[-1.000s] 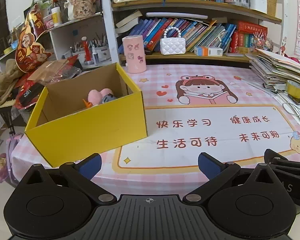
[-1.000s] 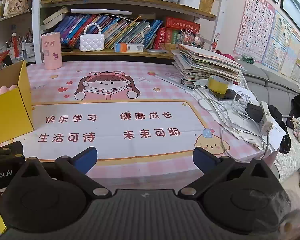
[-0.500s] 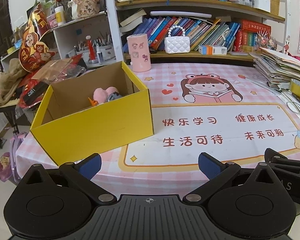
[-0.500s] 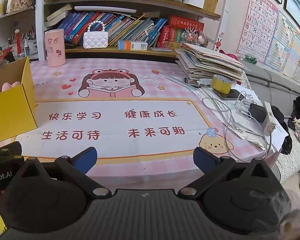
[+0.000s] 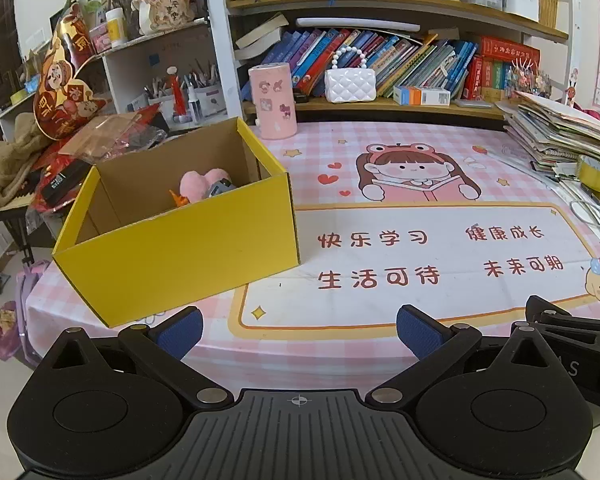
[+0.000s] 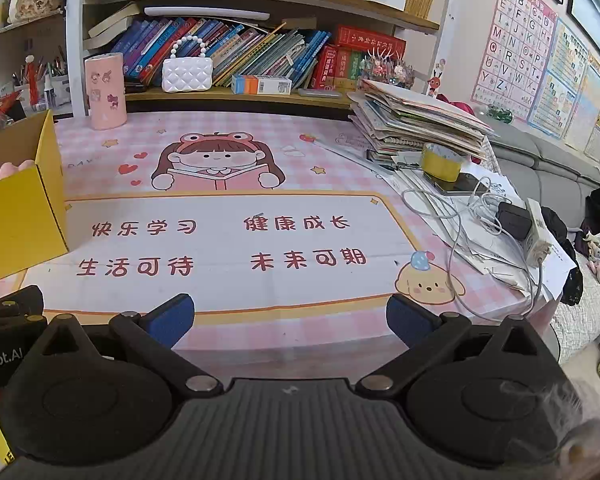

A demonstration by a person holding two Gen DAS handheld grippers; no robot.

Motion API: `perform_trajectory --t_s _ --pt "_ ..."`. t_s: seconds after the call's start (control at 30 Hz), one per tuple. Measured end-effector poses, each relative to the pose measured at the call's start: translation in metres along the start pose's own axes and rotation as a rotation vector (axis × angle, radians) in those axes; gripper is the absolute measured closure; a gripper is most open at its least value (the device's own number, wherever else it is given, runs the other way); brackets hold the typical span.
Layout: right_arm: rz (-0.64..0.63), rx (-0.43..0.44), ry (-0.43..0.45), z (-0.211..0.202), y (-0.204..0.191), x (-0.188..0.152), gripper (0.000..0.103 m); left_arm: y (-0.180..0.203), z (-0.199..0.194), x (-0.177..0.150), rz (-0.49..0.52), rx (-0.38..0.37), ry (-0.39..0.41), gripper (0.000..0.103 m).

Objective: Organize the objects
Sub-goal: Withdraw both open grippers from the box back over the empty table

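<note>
- Left wrist view shows our left gripper (image 5: 297, 330) held low at the near edge of the desk (image 5: 380, 340), its blue pads spread wide with nothing between them.
- Right wrist view shows our right gripper (image 6: 289, 316) the same way: released, empty, just off the near edge, beside the left one.
- We see the yellow box (image 5: 187, 256) standing upright at the near left corner of the desk, its top open toward us, which we judge is so things can be dropped in from above.
- Inside it, against the far wall, lie a pink plush toy (image 5: 197, 184), something small and orange (image 5: 178, 199) and a grey item (image 5: 219, 188); we cannot tell what the last two are.
- We find no loose object on the middle of the printed desk mat (image 6: 227, 240).
- A pink cylinder (image 6: 104, 90) stands at the far edge, and a stack of papers (image 6: 412, 120), a roll of yellow tape (image 6: 440, 162) and tangled cables (image 6: 480, 216) crowd the right edge.
- We judge the collecting into the box largely done, both grippers hanging back with hands free; whether the right-edge clutter belongs to the task we cannot say.
</note>
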State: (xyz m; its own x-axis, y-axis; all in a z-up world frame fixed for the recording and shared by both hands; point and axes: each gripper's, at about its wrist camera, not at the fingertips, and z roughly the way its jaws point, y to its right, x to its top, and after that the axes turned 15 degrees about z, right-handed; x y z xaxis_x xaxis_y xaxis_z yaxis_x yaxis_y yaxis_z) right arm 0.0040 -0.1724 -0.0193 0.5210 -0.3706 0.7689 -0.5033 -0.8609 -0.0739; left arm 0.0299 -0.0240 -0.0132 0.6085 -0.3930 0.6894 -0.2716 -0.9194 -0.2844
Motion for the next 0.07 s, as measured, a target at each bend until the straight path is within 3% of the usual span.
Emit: perform_trajectory --t_s 0.07 --pt "0.0 0.001 -0.003 0.0007 0.0009 0.0002 0.0 0.0007 0.0016 0.0011 -0.002 -0.002 -0.007 0.0"
